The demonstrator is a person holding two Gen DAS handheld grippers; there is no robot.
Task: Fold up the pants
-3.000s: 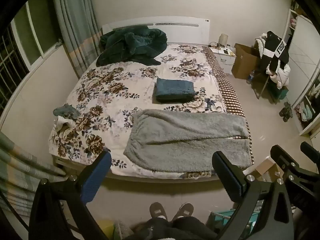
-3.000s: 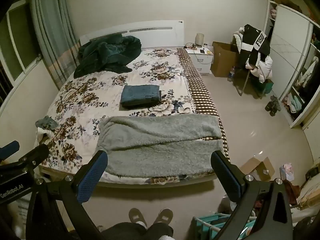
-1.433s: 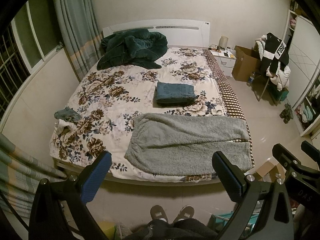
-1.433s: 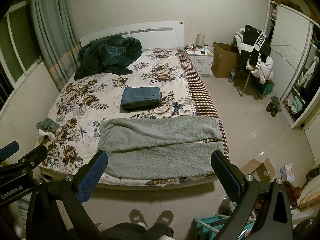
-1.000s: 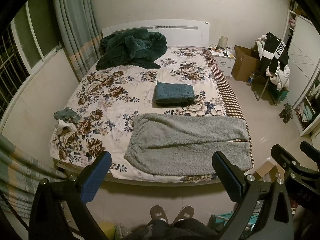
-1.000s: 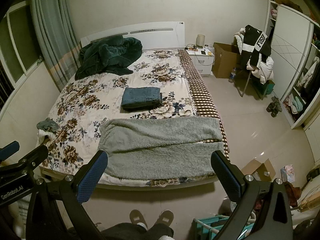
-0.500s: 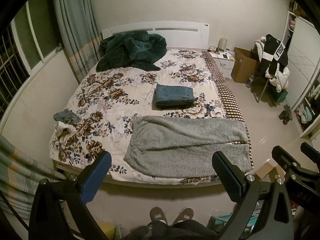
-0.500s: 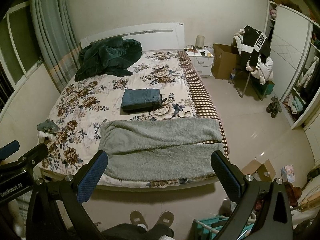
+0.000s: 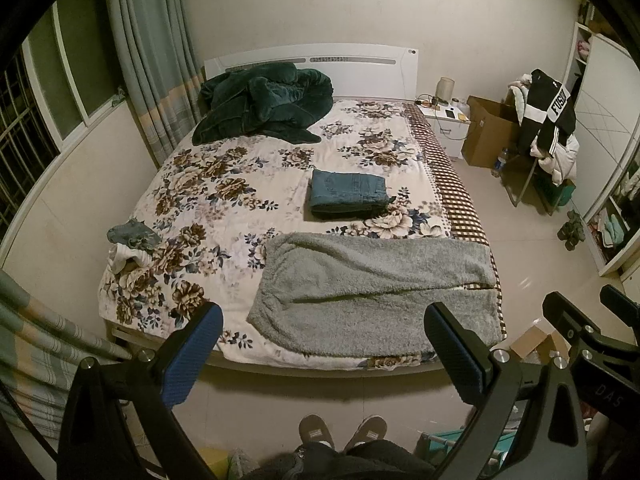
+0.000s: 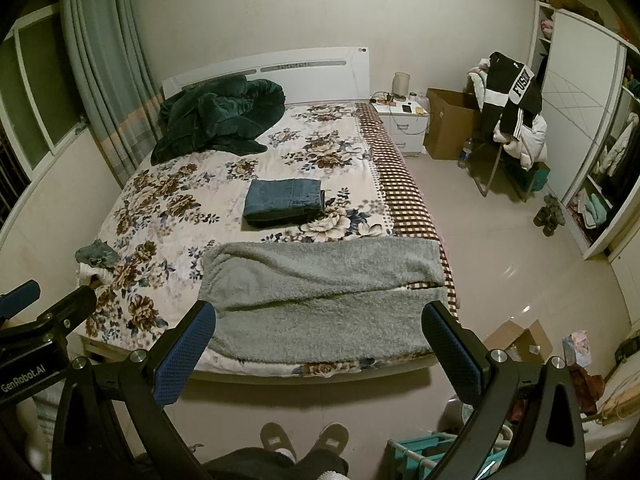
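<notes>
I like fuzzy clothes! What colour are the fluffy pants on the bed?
The fluffy pants are plain grey, clearest in the right wrist view.

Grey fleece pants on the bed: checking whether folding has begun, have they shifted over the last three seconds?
No. The grey fleece pants lie flat below the folded blue jeans as before.

Grey fleece pants (image 9: 376, 292) – floral bedspread (image 9: 224, 200) – blue folded jeans (image 9: 348, 192)
</notes>
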